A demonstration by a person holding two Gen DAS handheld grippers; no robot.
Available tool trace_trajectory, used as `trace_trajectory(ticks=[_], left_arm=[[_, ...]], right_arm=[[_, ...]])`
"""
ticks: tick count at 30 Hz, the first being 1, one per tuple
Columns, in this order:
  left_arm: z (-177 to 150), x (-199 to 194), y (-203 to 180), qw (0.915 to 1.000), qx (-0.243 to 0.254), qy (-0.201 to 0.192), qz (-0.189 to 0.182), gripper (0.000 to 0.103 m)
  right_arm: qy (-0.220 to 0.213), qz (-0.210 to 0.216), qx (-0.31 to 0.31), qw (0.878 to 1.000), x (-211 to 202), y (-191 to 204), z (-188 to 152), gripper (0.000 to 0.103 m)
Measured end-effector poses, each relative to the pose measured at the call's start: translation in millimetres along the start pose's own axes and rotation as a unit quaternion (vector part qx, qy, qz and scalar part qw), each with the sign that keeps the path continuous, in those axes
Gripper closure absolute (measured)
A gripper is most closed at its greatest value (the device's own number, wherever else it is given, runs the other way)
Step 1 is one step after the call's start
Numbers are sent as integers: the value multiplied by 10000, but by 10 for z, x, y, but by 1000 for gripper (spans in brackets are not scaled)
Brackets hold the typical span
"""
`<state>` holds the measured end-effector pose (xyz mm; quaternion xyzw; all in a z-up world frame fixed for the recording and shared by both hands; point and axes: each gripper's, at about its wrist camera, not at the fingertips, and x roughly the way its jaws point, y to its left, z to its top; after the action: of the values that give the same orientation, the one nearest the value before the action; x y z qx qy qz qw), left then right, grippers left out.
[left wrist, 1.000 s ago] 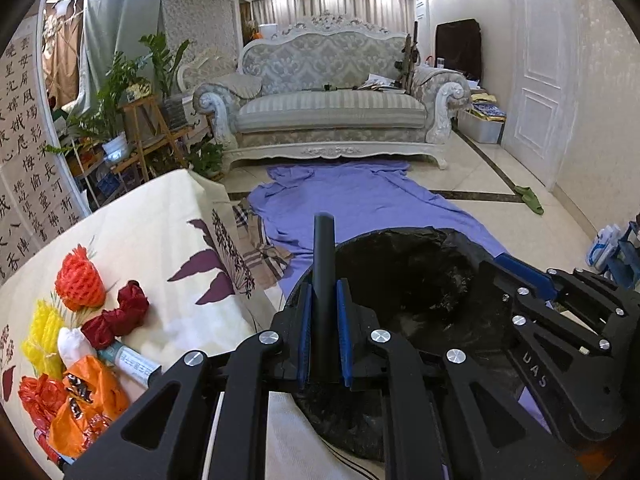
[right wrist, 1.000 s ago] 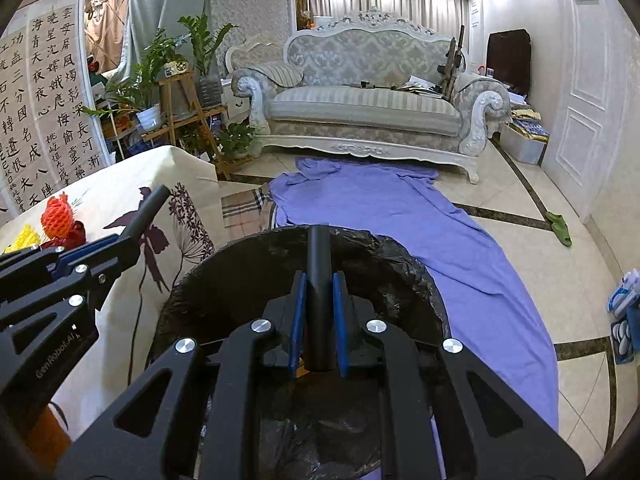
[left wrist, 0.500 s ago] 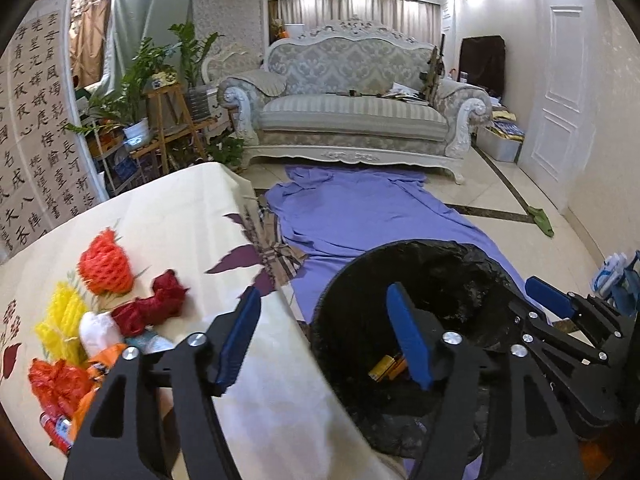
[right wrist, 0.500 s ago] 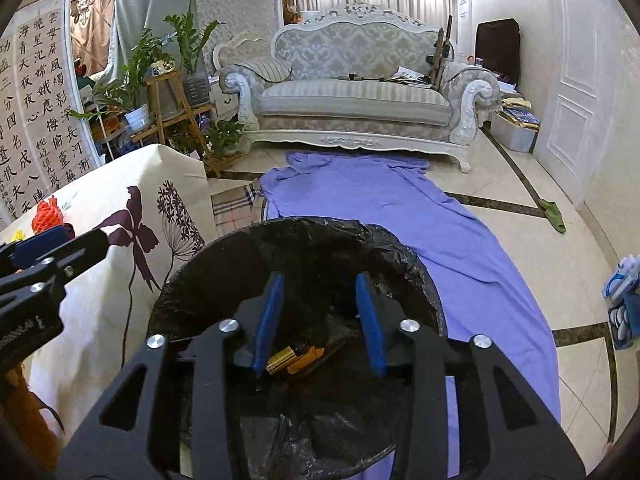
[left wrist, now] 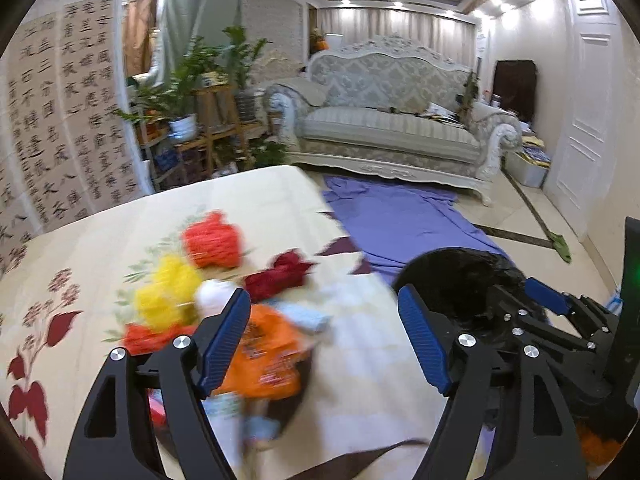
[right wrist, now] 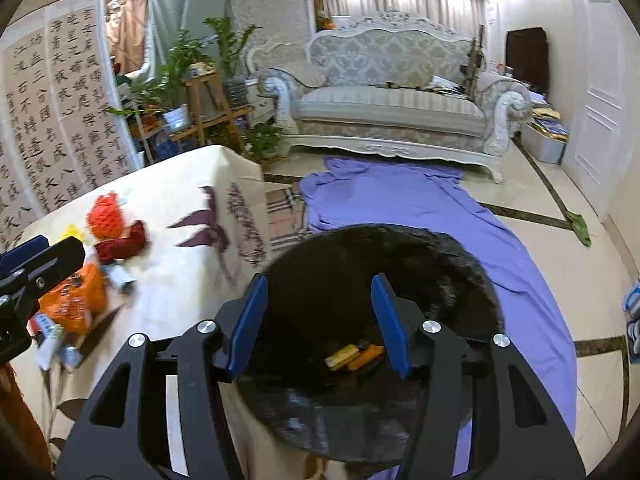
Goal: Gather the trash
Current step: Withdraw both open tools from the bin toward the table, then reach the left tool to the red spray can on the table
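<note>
Cream floral tablecloth (left wrist: 260, 200) fills the left wrist view, where the left gripper (left wrist: 324, 340) hangs with jaws opening and nothing between them; the trash pile (left wrist: 224, 280), with an orange wrapper (left wrist: 272, 356) just past the left finger, lies under and ahead of the fingertips, and the black-lined bin (left wrist: 460, 280) sits beyond the right finger. From the right wrist, the right gripper (right wrist: 318, 320) is poised over the bin (right wrist: 380, 256), jaws opening and empty, yellow and orange scraps (right wrist: 354, 356) lying inside near the right finger, the pile (right wrist: 100, 264) well off to the left.
</note>
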<state>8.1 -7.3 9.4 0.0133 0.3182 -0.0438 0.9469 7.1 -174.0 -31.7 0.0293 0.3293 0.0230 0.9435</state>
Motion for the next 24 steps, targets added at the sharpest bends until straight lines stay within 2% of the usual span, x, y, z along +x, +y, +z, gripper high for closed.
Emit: trace_trajectory(ticks=[6, 11, 16, 24], left_arm=[[-115, -134, 515, 9982, -333, 12, 490, 28], [-279, -200, 887, 9950, -638, 133, 751, 28], [-471, -233, 1028, 9930, -810, 329, 798, 28], [-702, -171, 1067, 9913, -857, 567, 820, 28]], right_arm=[[-25, 379, -295, 9988, -78, 422, 20, 48], [-32, 582, -570, 9967, -112, 746, -6, 47], [35, 642, -701, 9955, -131, 908, -59, 44], [207, 503, -766, 9956, -118, 908, -217, 42]])
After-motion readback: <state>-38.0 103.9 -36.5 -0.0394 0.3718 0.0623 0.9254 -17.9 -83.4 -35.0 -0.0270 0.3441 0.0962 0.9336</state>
